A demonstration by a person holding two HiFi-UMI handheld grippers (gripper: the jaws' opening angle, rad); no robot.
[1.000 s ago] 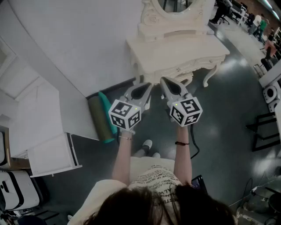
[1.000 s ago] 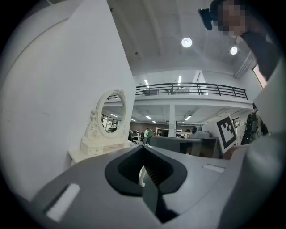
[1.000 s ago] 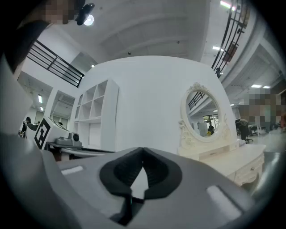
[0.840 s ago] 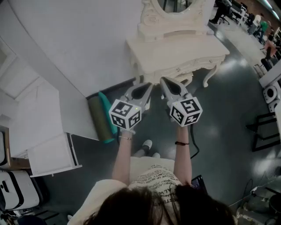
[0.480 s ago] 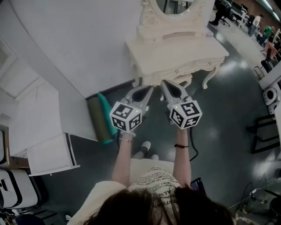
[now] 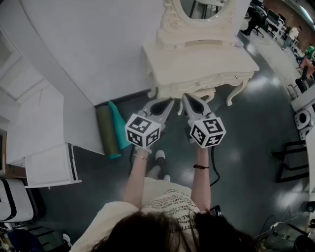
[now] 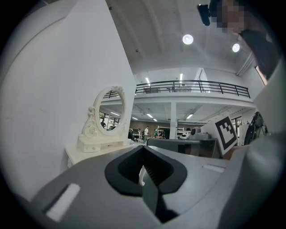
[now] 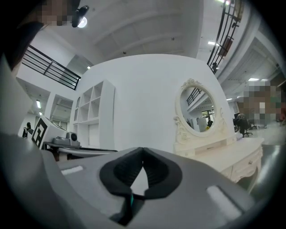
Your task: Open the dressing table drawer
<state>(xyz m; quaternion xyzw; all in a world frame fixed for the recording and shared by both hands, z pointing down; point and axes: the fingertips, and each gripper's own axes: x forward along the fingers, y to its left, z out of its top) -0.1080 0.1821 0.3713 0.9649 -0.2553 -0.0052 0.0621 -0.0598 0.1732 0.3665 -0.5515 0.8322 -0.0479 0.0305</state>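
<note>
1. Plainly, both claws are empty and pinched shut. The tips of my left claw and my right claw meet with nothing between them, which makes sense because there is nothing to carry on the way in.
2. My target, the drawer, sits closed in the front rail of the table, below the mirror. The table stands against the wall, so I can only come at it from the front.
3. I hold both forearms stretched out ahead with the claws side by side, level and aimed at the table's front. They are near it but touch nothing.
4. By my judgement, one claw must spread its jaws before it can take a drawer knob. The knobs look too small here to pick one out surely.
</note>
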